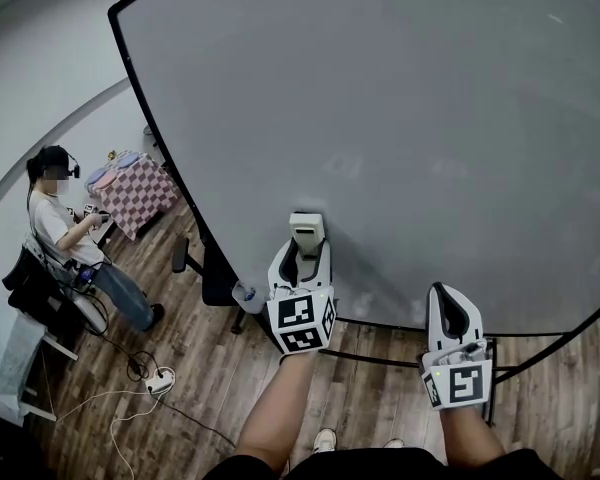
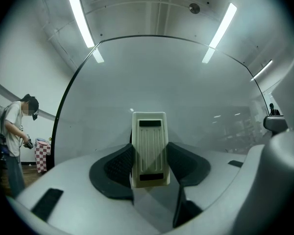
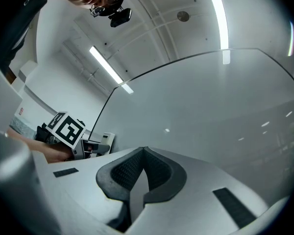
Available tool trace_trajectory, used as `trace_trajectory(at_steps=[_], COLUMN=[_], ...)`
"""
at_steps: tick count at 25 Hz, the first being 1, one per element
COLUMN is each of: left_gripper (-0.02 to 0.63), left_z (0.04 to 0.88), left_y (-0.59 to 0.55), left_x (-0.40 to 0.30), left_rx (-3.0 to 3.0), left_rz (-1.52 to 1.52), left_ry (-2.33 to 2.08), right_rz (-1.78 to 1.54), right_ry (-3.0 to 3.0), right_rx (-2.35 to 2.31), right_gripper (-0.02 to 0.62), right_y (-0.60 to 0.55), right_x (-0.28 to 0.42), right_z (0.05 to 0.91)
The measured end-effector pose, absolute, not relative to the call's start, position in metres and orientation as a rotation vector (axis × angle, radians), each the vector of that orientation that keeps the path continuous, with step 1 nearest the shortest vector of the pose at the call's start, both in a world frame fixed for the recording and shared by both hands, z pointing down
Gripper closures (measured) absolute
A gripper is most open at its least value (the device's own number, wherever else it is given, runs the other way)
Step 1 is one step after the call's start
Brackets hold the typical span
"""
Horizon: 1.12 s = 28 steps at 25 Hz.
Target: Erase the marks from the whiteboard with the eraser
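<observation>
A large whiteboard (image 1: pixel 380 118) fills the head view; I see no marks on its grey-white surface. My left gripper (image 1: pixel 305 251) is shut on a cream, ribbed eraser (image 1: pixel 307 232), which is held against or very near the lower part of the board. In the left gripper view the eraser (image 2: pixel 149 149) stands upright between the dark pads (image 2: pixel 118 166), with the whiteboard (image 2: pixel 161 82) behind it. My right gripper (image 1: pixel 450 313) hangs lower to the right, near the board's bottom edge. Its jaws are shut with nothing between them (image 3: pixel 143 153).
A seated person (image 1: pixel 70 238) with a headset is at the left, beside a checked cloth (image 1: pixel 135 193). Cables and a power strip (image 1: pixel 160 378) lie on the wooden floor. The board's black stand and foot (image 1: pixel 215 283) are below left.
</observation>
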<state>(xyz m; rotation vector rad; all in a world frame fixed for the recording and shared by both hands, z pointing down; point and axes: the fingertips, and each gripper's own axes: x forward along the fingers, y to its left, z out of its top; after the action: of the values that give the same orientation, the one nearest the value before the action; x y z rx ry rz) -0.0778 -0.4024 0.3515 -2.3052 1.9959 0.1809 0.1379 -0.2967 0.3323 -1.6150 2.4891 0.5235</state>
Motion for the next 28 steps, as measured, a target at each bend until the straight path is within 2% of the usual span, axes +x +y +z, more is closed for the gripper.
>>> trace_trajectory(at_steps=[20, 28], left_gripper=[0.371, 0.371], left_z=[0.348, 0.347], left_y=[-0.387, -0.376], left_x=[0.043, 0.066], left_rx=[-2.469, -2.529], left_rz=[0.066, 0.061], left_ry=[1.616, 1.527], right_rz=[0.553, 0.554], right_ry=[2.392, 2.373], right_rx=[-1.696, -1.724], right_gripper=[0.577, 0.577], right_y=[-0.283, -0.275], right_x=[0.170, 0.176], right_z=[0.323, 0.322])
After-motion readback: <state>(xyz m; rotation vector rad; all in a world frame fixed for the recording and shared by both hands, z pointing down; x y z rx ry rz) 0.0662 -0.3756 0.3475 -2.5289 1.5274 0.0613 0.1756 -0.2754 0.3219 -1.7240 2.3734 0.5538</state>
